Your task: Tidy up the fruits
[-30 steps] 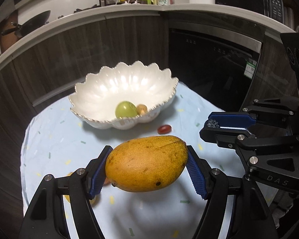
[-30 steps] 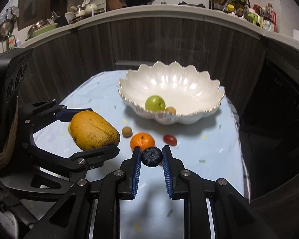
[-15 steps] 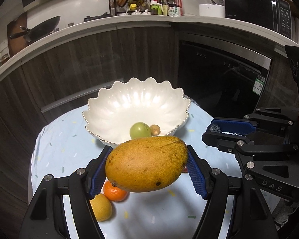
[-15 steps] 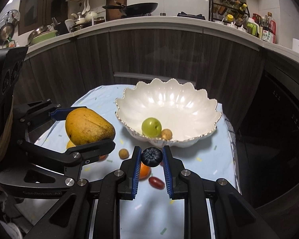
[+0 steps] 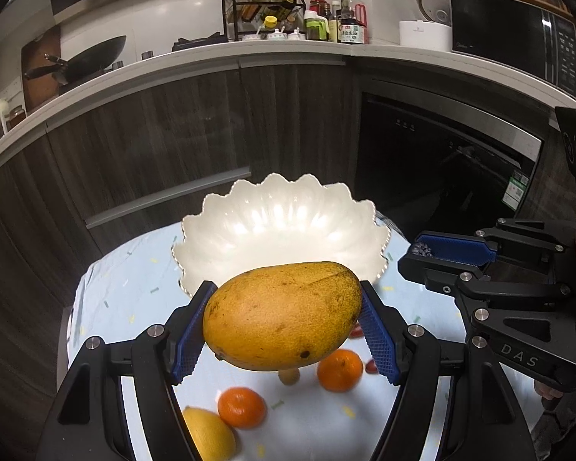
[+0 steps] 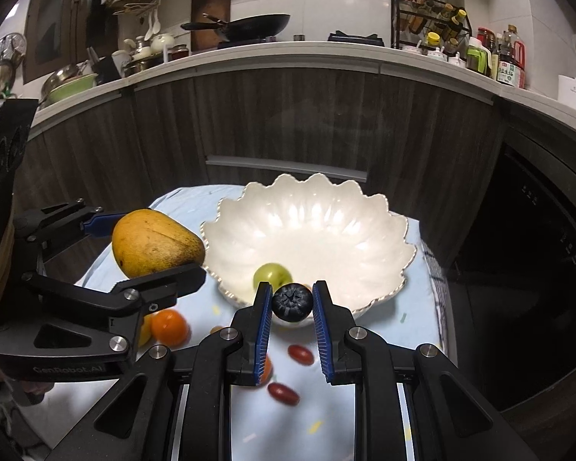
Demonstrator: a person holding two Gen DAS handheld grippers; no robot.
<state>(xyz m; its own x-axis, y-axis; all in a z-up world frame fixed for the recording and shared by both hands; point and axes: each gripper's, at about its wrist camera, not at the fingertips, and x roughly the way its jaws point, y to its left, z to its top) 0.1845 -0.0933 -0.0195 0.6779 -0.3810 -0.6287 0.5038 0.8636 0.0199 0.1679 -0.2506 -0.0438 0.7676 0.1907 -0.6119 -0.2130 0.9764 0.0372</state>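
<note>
Left hand-held gripper (image 5: pixel 284 315) is clamped wide on a yellow-orange mango (image 5: pixel 282 313), blue pads pressing both ends, fruit lifted clear of the worktop (image 5: pixel 107 292) and sitting just in front of the bowl rim. Right hand-held gripper (image 6: pixel 292 303) is pinched nearly closed on a blueberry (image 6: pixel 292 301), held in the air at the near rim of the bowl. White scalloped bowl (image 6: pixel 364 238) sits at the far side of the light blue cloth; inside it a green grape (image 6: pixel 270 273) near the front wall, plus a small tan fruit mostly hidden behind the blueberry. Loose on the cloth below the grippers: two tangerines (image 5: pixel 340 368) (image 5: pixel 242 407), a lemon (image 5: pixel 209 436) at the bottom edge, two red oval fruits (image 6: pixel 300 354) (image 6: pixel 283 393). Small tan fruit (image 5: pixel 288 375) shows right under the mango. Left gripper with mango is just beside the bowl's left edge in the right wrist view.
</note>
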